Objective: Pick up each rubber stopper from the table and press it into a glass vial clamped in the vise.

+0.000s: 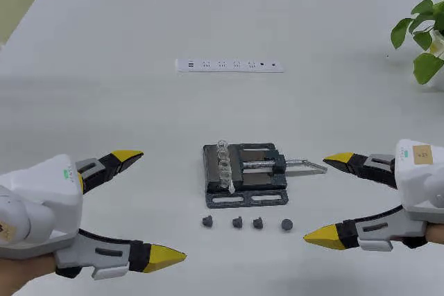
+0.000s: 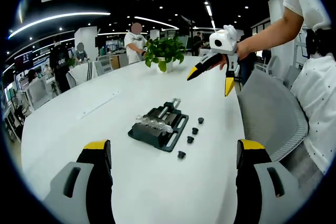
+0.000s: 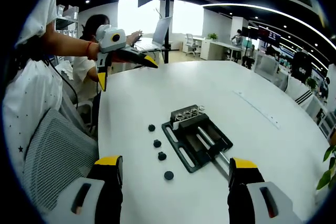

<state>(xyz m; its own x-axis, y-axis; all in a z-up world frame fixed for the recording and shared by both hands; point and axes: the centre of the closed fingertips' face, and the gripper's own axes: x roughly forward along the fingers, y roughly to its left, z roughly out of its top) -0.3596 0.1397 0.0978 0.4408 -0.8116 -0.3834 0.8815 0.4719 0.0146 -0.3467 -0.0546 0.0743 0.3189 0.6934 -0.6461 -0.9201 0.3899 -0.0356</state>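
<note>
Just nearside of the vise [image 1: 244, 175], four rubber stoppers [image 1: 237, 222] lie in a row on the bench [image 1: 104, 102]. Its glass vials [image 1: 224, 164] stand clamped upright. Wide and empty: left claw [image 1: 164, 204], right claw [image 1: 313, 199]. Stoppers likely light, soft, grippy: pinch the head. Vials fragile, so press gently.

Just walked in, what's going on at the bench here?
A person holds the left gripper and right gripper open on either side of the vise, neither touching anything. Glass vials stand clamped in it. Four rubber stoppers lie in a row on the table in front of it, none picked up yet.
</note>
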